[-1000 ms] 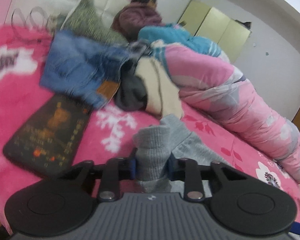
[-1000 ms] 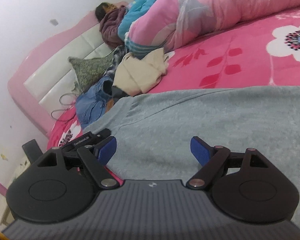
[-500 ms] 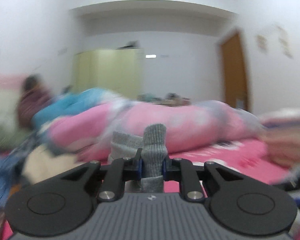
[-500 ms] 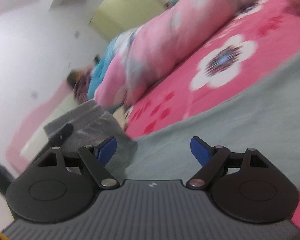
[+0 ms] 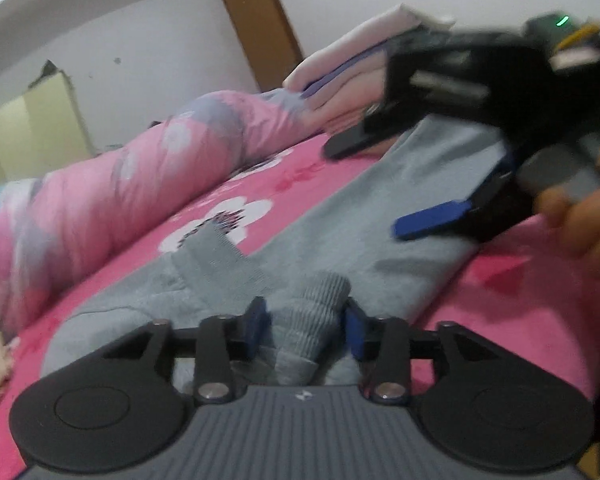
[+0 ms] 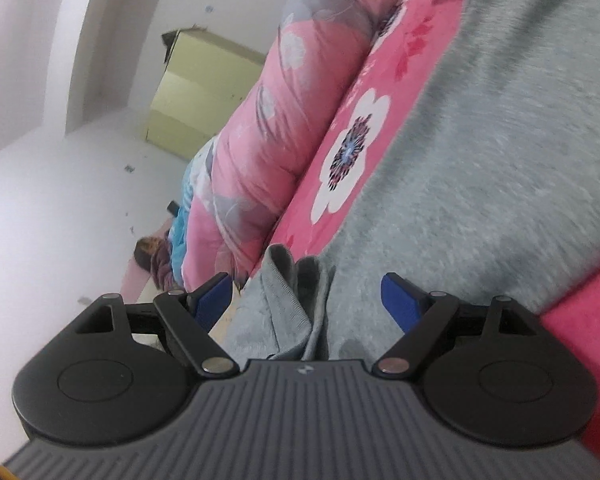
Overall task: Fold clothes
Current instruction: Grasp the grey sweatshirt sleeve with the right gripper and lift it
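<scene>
A ribbed cuff of the grey garment (image 5: 380, 208) is pinched between the narrowly parted left gripper (image 5: 305, 330) jaws, while the right gripper (image 6: 306, 300) jaws are spread wide over the cloth, nothing gripped

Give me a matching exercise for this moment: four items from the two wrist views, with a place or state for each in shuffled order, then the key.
Items
1. left tool
2. right tool
3. grey garment
4. folded stack

States
A. spread flat on the pink sheet
B. open, empty
C. piled beyond the garment, near the door
D. around a ribbed cuff

Pairs: 1-D, 2-B, 3-A, 4-C
</scene>
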A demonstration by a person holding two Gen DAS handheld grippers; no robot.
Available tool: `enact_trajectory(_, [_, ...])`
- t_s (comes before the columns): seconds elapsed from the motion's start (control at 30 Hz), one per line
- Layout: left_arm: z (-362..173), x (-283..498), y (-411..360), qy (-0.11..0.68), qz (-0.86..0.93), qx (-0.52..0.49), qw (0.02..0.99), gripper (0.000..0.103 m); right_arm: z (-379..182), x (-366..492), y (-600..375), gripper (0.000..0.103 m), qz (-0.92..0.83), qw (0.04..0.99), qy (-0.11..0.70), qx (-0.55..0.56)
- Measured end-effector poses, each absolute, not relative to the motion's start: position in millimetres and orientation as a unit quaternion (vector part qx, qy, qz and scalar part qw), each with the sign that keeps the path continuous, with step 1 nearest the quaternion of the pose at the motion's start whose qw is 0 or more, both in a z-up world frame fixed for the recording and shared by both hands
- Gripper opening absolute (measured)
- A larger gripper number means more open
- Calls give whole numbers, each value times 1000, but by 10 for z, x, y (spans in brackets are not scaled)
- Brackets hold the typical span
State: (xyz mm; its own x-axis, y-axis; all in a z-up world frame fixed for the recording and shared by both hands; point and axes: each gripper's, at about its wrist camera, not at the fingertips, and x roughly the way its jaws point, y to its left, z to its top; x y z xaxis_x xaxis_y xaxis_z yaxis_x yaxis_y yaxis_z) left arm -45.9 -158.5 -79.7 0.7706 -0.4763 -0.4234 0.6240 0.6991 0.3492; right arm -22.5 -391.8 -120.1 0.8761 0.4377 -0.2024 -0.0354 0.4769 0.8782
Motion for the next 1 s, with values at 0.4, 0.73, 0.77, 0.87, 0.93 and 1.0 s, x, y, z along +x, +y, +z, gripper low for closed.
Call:
enact_trajectory(0.4, [-535, -516, -856, 154, -235, 145, 949, 61, -919, 140, -3596, 83, 182, 830, 306, 429])
enact_trajectory(0.73, [-521, -264, -365, 194, -174, 70, 963, 69, -887, 308, -3324, 83, 176, 815, 397, 383])
enact_trajectory(0.77, [-514, -271, -303, 200, -170, 65, 963, 70, -871, 315, -3276, 83, 176, 814, 403, 380])
enact_trajectory(0.87, [-575, -236, -183, 223, -170, 51, 958, 73, -872, 329, -3169, 83, 173, 812, 414, 374])
enact_trajectory(0.93, [-620, -212, -118, 234, -173, 43, 956, 75, -889, 325, -3114, 83, 161, 813, 418, 372])
enact_trajectory(1.0, [-662, -197, -70, 237, -180, 35, 954, 77, -926, 296, -3094, 82, 151, 813, 413, 381])
